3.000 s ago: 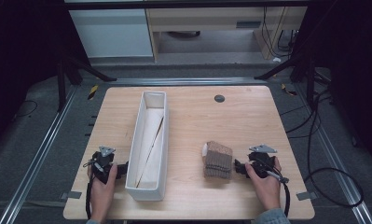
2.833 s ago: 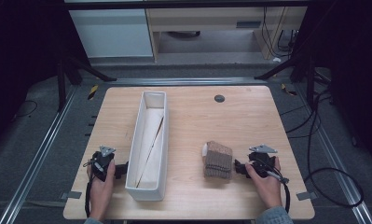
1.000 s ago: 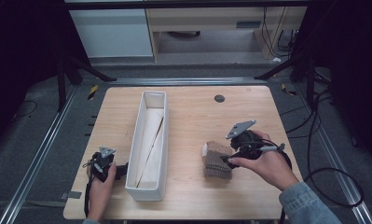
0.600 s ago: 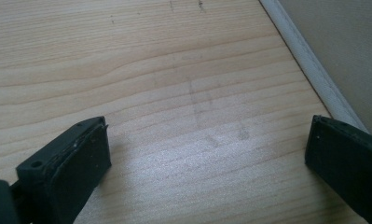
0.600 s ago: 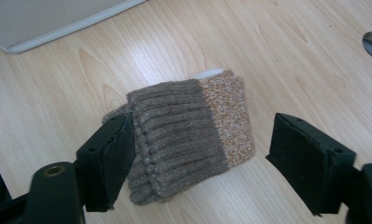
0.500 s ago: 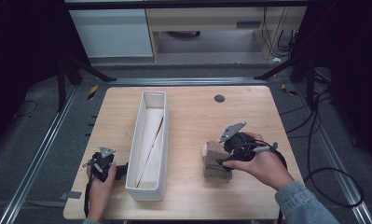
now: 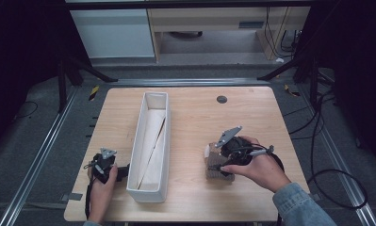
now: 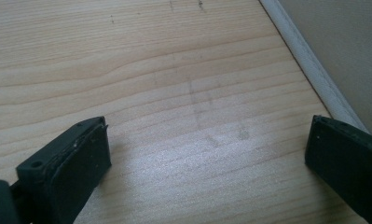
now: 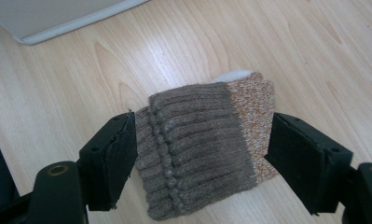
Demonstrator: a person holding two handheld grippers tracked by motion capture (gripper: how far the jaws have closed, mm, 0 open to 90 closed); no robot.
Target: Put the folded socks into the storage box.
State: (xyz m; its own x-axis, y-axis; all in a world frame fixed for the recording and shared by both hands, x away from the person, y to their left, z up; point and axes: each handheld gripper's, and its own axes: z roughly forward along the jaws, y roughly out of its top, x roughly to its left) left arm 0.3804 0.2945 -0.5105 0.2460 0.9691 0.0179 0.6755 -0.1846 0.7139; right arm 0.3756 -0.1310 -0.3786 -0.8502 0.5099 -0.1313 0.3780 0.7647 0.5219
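folded knit sock (image 9: 204,147) | brown ribbed, orange-speckled end, white edge showing behind | lies flat on wooden table (image 7: 195,106) | right of long white bin (image 7: 150,146), apart from it | between right gripper's (image 9: 200,158) spread jaws

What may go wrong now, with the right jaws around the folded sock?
The right gripper is open, its jaws beside the sock, not yet squeezing. Closing could pinch only the top layer, so the fold opens when lifted. The jaws sit low near the table and might scrape it.
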